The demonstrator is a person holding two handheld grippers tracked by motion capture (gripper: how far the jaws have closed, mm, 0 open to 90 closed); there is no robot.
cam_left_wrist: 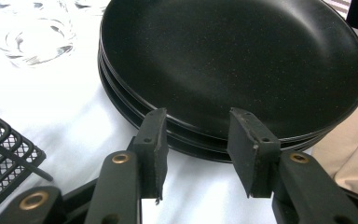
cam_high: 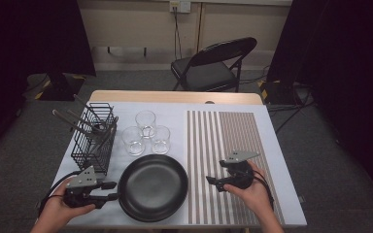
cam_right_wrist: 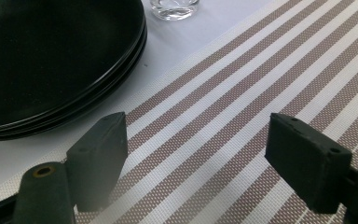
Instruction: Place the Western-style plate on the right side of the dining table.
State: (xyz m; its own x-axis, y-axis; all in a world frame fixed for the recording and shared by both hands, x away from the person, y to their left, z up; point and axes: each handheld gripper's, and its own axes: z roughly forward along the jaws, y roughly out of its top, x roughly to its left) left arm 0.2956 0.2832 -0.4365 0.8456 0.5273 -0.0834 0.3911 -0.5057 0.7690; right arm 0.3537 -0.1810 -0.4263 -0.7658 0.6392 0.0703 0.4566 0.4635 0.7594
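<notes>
Count: three black plates (cam_high: 153, 187) in one stack; three clear glasses (cam_high: 146, 132) just behind the stack; one wire rack (cam_high: 94, 137) to its left; one striped mat (cam_high: 233, 160) to its right; one folding chair (cam_high: 213, 65) beyond the tabletop (cam_high: 175, 97).

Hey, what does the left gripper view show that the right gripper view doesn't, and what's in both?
The left gripper view alone has a corner of the black wire mesh basket, and the left gripper with its jaws astride the near rim of the stacked black round plates, not clearly touching it.

The right gripper view alone has the brown-and-white striped woven placemat, with the right gripper open above it.

Both have the plates and clear drinking glasses on the white table.
</notes>
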